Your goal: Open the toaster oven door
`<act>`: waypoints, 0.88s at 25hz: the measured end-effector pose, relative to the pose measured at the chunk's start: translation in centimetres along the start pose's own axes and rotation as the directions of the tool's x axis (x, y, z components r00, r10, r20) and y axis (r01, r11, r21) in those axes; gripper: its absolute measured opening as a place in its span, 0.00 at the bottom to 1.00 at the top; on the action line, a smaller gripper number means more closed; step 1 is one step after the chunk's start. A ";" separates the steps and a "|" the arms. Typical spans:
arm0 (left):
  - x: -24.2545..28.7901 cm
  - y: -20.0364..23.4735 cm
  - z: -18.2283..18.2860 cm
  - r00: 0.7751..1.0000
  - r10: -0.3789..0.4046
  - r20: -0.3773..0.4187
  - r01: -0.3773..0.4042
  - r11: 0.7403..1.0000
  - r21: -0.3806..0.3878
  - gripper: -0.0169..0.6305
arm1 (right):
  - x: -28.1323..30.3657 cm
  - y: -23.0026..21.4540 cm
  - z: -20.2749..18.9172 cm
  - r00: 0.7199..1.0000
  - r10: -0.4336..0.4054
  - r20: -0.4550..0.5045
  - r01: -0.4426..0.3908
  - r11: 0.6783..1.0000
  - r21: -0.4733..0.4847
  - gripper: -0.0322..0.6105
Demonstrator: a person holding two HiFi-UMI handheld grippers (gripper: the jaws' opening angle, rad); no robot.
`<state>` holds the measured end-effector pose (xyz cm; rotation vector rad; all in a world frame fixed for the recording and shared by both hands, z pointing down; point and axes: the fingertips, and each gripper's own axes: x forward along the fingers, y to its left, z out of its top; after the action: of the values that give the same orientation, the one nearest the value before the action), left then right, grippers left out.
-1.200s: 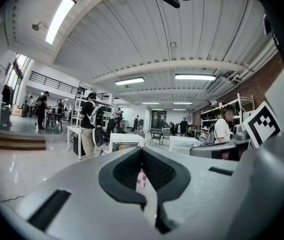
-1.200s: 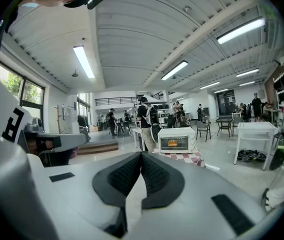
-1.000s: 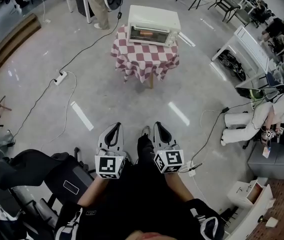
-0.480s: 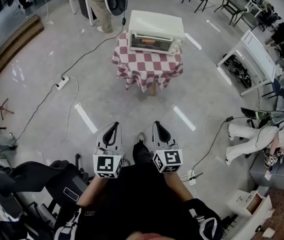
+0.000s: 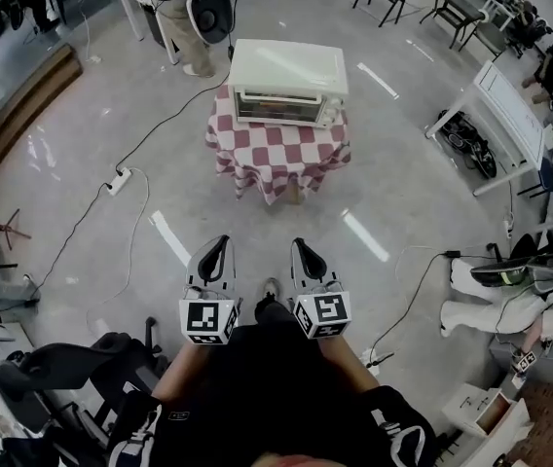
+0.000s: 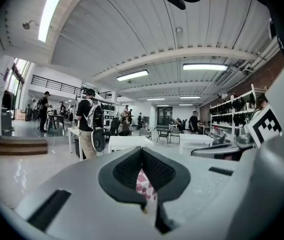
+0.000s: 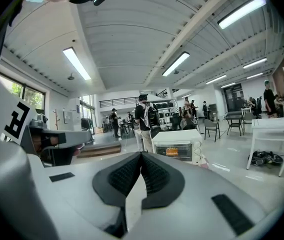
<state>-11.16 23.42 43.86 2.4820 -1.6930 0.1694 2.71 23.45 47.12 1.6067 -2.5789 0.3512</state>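
A white toaster oven (image 5: 287, 82) stands with its glass door closed on a small table draped in a red-and-white checked cloth (image 5: 276, 152), some way ahead of me across the floor. The right gripper view shows the toaster oven (image 7: 178, 147) just beyond the jaws. My left gripper (image 5: 212, 257) and right gripper (image 5: 308, 257) are held side by side close to my body, both shut and holding nothing. In the left gripper view only a patch of the checked cloth (image 6: 145, 185) shows between the closed jaws of the left gripper (image 6: 143, 156).
A person (image 5: 181, 13) stands behind the table by a white desk. A power strip and cable (image 5: 118, 179) lie on the floor at the left. Black equipment (image 5: 82, 373) sits at my lower left. White tables (image 5: 496, 105) and a seated person (image 5: 510, 300) are at the right.
The view has advanced toward the table; the toaster oven appears a little larger and lower in the head view. Both grippers stay shut in the same pose near my body.
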 end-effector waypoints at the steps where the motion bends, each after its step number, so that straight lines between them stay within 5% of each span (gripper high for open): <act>1: 1.0 -0.2 0.1 1.000 0.006 -0.003 -0.006 1.000 0.002 0.04 | 0.6 -0.8 0.3 1.000 0.007 0.002 -0.007 1.000 -0.002 0.09; 22: 12.0 0.6 0.5 0.999 0.014 -0.043 -0.014 1.000 -0.011 0.04 | 7.7 -7.5 0.4 0.998 0.039 -0.048 -0.039 0.999 0.009 0.09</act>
<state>-7.33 12.17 45.37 2.4410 -1.6898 0.2126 5.99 13.41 49.35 1.5327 -2.5788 0.3985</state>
